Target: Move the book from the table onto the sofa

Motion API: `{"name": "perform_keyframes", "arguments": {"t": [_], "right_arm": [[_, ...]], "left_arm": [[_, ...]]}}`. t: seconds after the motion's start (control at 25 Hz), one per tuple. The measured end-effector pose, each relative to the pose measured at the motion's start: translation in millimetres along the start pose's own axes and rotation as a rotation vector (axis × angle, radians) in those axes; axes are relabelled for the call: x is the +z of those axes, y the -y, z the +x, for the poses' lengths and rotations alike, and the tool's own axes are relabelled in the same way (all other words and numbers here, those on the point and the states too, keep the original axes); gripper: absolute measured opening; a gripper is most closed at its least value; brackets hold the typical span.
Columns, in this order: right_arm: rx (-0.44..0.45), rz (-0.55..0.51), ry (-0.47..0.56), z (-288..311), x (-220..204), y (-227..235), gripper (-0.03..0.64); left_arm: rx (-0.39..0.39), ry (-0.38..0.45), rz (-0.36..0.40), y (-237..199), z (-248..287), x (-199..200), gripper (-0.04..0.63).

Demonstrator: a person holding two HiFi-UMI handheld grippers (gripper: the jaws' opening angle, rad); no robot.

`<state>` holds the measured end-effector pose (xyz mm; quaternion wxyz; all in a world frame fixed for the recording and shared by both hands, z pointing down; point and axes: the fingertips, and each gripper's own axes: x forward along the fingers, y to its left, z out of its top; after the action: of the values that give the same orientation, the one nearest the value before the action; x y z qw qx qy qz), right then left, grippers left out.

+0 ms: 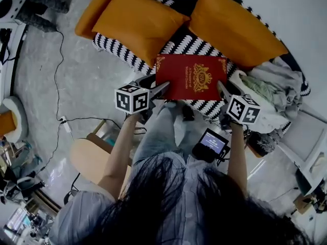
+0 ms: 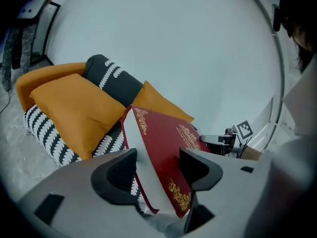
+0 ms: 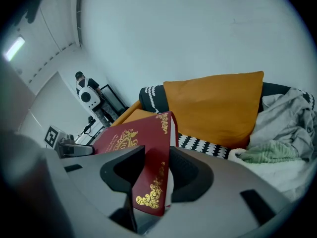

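A thick red book [image 1: 191,75] with gold print hangs flat just above the sofa's striped seat [image 1: 122,50], held between my two grippers. My left gripper [image 1: 162,88] is shut on its near left corner, and my right gripper [image 1: 222,88] is shut on its near right corner. In the left gripper view the book [image 2: 166,157] stands tilted between the jaws of the left gripper [image 2: 158,170], with the white page edge showing. Seen from the right gripper view, the book [image 3: 143,148] is pinched at its lower corner by the right gripper [image 3: 156,175].
Two orange cushions [image 1: 138,19] [image 1: 230,24] lean on the sofa's back. A heap of clothes [image 1: 276,91] fills the sofa's right end. A round wooden table [image 1: 92,157] stands at my lower left. A cable [image 1: 59,86] runs over the grey floor.
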<state>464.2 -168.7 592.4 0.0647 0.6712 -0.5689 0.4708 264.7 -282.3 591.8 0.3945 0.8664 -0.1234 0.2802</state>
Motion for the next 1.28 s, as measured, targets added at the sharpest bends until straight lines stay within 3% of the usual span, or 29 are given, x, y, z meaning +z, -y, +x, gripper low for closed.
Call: {"name": "perform_keyframes", "arguments": {"t": [0.4, 0.8, 1.28], "right_arm": [[-0.053, 0.097, -0.004, 63.2, -18.0, 40.6, 0.163], [-0.116, 0.142, -0.034, 111.4, -51.3, 94.3, 0.163], [-0.165, 0.213, -0.075, 170.3, -90.4, 147.8, 0.161]], "left_arm": [[-0.028, -0.144, 0.087, -54.4, 66.0, 6.8, 0.268], [-0.049, -0.253, 0.077, -97.3, 140.3, -21.5, 0.268], [0.001, -0.375, 0.083, -144.7, 212.9, -56.1, 0.268]]}}
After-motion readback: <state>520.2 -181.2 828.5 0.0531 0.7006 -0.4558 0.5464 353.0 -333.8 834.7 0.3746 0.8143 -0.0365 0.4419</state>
